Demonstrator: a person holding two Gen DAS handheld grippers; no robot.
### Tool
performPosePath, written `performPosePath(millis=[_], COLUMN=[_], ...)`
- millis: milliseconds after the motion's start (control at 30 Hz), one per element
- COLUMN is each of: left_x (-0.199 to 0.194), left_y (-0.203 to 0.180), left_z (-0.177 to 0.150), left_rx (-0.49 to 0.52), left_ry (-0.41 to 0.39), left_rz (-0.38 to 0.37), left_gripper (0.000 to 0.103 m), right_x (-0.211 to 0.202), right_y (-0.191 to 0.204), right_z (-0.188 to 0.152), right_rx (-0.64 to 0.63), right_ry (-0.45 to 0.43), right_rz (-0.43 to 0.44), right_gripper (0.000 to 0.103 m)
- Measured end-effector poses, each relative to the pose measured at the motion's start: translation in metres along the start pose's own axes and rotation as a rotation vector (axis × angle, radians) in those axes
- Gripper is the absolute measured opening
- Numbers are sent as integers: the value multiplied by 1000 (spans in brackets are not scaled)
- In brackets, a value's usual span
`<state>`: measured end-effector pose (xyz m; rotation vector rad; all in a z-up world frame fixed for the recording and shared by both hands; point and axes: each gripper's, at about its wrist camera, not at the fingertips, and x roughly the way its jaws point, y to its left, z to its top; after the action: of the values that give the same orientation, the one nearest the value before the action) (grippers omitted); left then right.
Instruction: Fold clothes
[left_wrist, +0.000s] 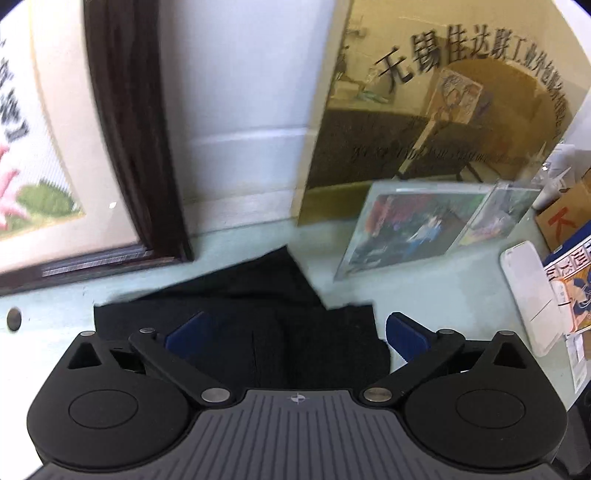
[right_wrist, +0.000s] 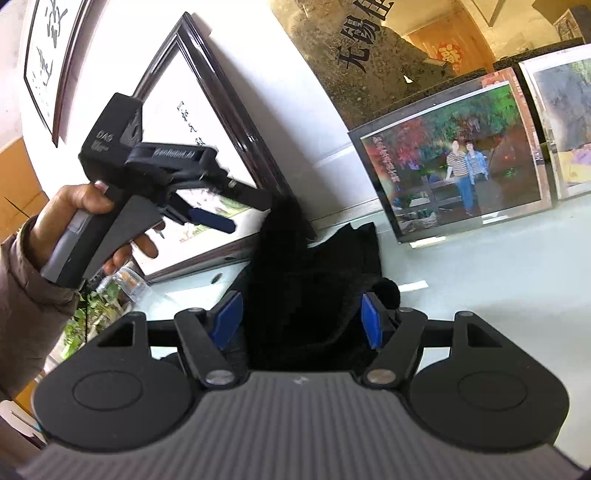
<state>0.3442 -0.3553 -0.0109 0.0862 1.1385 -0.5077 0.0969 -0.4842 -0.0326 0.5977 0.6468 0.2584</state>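
A black garment (left_wrist: 258, 317) lies bunched on the pale green tabletop (left_wrist: 424, 295). In the left wrist view my left gripper (left_wrist: 295, 332) hovers over it with its blue pads (left_wrist: 402, 334) wide apart and nothing between them. In the right wrist view the same black garment (right_wrist: 306, 295) fills the gap of my right gripper (right_wrist: 299, 321), whose blue pads (right_wrist: 371, 325) stand apart around the cloth without pinching it. The left gripper (right_wrist: 236, 218) also shows there, raised at the left in a hand, with a point of the black cloth rising right beside its fingertips.
A dark-framed picture (left_wrist: 48, 177) leans on the white wall at the left. A gold plaque (left_wrist: 443, 110), acrylic photo frames (right_wrist: 454, 162), a white phone (left_wrist: 532, 295) and a cardboard box (left_wrist: 569, 218) stand to the right. A plant (right_wrist: 88, 314) sits at the lower left.
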Motion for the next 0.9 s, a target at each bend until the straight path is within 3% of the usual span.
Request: performPosePath(millis=[100, 200, 300, 400, 800, 833, 867, 900], left_x=[-4, -14, -27, -38, -79, -80, -82, -83], left_y=[1, 12, 30, 53, 119, 122, 125, 128], left_z=[1, -5, -18, -35, -99, -103, -106, -110], left_rx=[-25, -58, -102, -148, -255, -261, -270, -280], left_ry=[-35, -96, -162, -203, -277, -277, -274, -270], left_rz=[-54, -90, -112, -130, -84, -84, -84, -83], left_gripper=[103, 103, 103, 103, 103, 103, 103, 103], right_x=[2, 4, 10, 19, 71, 76, 80, 85], right_y=[4, 4, -8, -22, -25, -25, -25, -25], right_z=[0, -1, 0, 2, -2, -3, -3, -4], right_rx=[-7, 4, 61, 139, 135, 134, 133, 132], right_ry=[9, 20, 22, 5, 54, 59, 63, 67], right_rz=[-3, -25, -58, -29, -37, -38, -39, -41], right_gripper=[69, 78, 79, 80, 84, 83, 74, 56])
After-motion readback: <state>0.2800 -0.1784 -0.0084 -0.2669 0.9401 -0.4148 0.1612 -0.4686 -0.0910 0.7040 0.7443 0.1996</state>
